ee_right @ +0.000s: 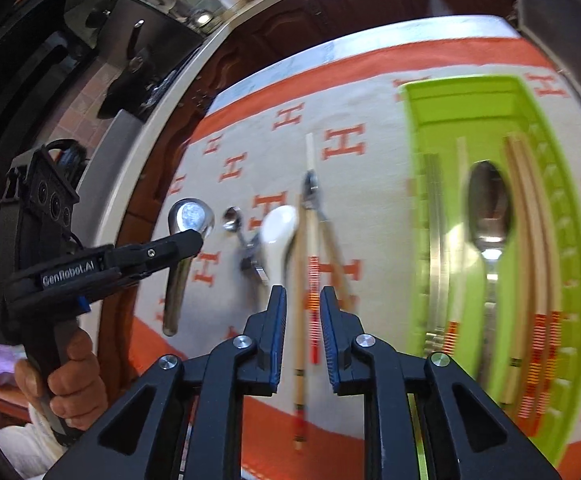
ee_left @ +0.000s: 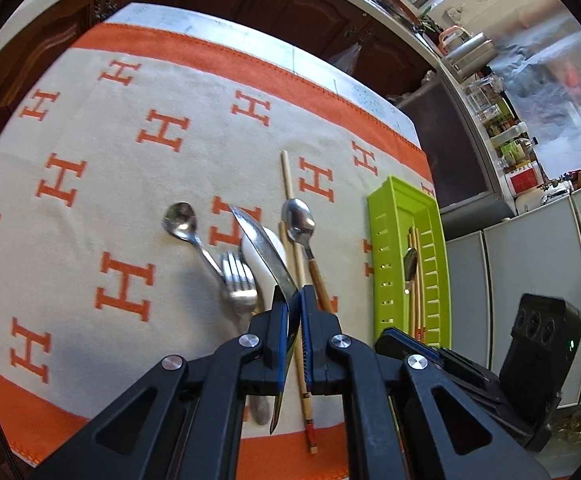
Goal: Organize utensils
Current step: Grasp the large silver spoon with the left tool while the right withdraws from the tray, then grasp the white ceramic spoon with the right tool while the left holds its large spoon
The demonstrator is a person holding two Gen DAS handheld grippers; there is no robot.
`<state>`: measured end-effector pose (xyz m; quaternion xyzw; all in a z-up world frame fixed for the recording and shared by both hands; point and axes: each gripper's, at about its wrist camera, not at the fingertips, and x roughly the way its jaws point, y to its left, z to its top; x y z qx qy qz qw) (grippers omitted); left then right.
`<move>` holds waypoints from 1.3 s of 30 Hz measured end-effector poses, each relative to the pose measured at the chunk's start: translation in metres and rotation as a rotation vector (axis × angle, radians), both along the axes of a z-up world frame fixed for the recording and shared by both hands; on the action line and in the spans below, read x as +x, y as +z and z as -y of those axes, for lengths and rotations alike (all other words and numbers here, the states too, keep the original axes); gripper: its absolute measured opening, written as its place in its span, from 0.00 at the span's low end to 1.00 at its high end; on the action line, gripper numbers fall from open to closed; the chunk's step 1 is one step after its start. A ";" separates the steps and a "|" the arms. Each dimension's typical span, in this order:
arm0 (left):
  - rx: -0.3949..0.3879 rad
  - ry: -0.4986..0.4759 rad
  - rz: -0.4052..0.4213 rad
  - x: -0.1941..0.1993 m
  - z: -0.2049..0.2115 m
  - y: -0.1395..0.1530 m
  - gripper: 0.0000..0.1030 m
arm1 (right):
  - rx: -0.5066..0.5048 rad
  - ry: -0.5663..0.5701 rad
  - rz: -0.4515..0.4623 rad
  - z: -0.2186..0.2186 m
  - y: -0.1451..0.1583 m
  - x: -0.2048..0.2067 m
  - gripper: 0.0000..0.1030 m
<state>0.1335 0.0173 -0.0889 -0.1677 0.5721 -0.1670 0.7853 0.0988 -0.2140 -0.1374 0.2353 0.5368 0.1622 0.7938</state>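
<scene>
**Spoon lifted clear, tray waiting to the right**

Kitchen cabinets and a counter ring a table covered by a cream cloth (ee_left: 90, 208) with orange H marks. On it the loose utensils lie roughly parallel, likely so each can be picked out singly: a small spoon (ee_left: 180, 220), a fork (ee_left: 238, 280), a white spoon (ee_right: 276, 228), a wooden-handled spoon (ee_left: 299, 222) and chopsticks (ee_right: 299, 320).

The left gripper (ee_left: 293, 300) has its fingers pressed together on a large metal spoon (ee_right: 190, 216), pinching its handle so the bowl sticks out forward, above the pile. That hold seems meant for carrying it lengthwise.

The green tray (ee_right: 418, 200) sits to the right of the pile, already holding a spoon and several chopsticks laid along its length. Everything else belongs there too, I judge.

The right gripper (ee_right: 301, 300) hovers with fingers spread and empty, lined up over the chopsticks.
</scene>
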 end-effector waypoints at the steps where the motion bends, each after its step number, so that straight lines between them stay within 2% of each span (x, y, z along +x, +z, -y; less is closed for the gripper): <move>1: 0.010 0.008 0.010 -0.002 -0.004 0.001 0.04 | 0.025 0.011 -0.014 -0.006 -0.004 0.006 0.17; 4: 0.017 0.026 0.008 -0.005 -0.016 -0.002 0.04 | 0.090 0.035 -0.065 -0.023 -0.020 0.026 0.17; 9: 0.052 0.047 0.005 -0.006 -0.033 -0.011 0.04 | 0.142 0.019 -0.138 -0.035 -0.045 0.052 0.19; 13: 0.067 0.062 0.001 -0.005 -0.043 -0.019 0.04 | 0.156 -0.005 -0.185 -0.037 -0.062 0.066 0.26; 22: 0.050 0.065 -0.029 -0.003 -0.049 -0.032 0.04 | 0.162 -0.025 -0.221 -0.058 -0.087 0.089 0.27; 24: 0.051 0.064 -0.028 -0.003 -0.049 -0.032 0.04 | 0.164 -0.031 -0.214 -0.061 -0.088 0.092 0.27; 26: 0.051 0.064 -0.031 -0.003 -0.050 -0.033 0.04 | 0.162 -0.035 -0.212 -0.066 -0.090 0.094 0.20; 29: 0.052 0.057 -0.031 -0.005 -0.049 -0.035 0.04 | 0.152 -0.037 -0.192 -0.069 -0.089 0.093 0.18; 33: 0.045 0.043 -0.019 -0.007 -0.044 -0.031 0.04 | 0.105 -0.030 -0.130 -0.071 -0.075 0.086 0.12; 36: 0.040 0.035 -0.017 -0.006 -0.041 -0.030 0.04 | 0.094 -0.005 -0.089 -0.073 -0.063 0.082 0.03; 39: 0.048 0.038 -0.024 -0.006 -0.040 -0.031 0.04 | 0.057 0.017 -0.037 -0.079 -0.047 0.077 0.03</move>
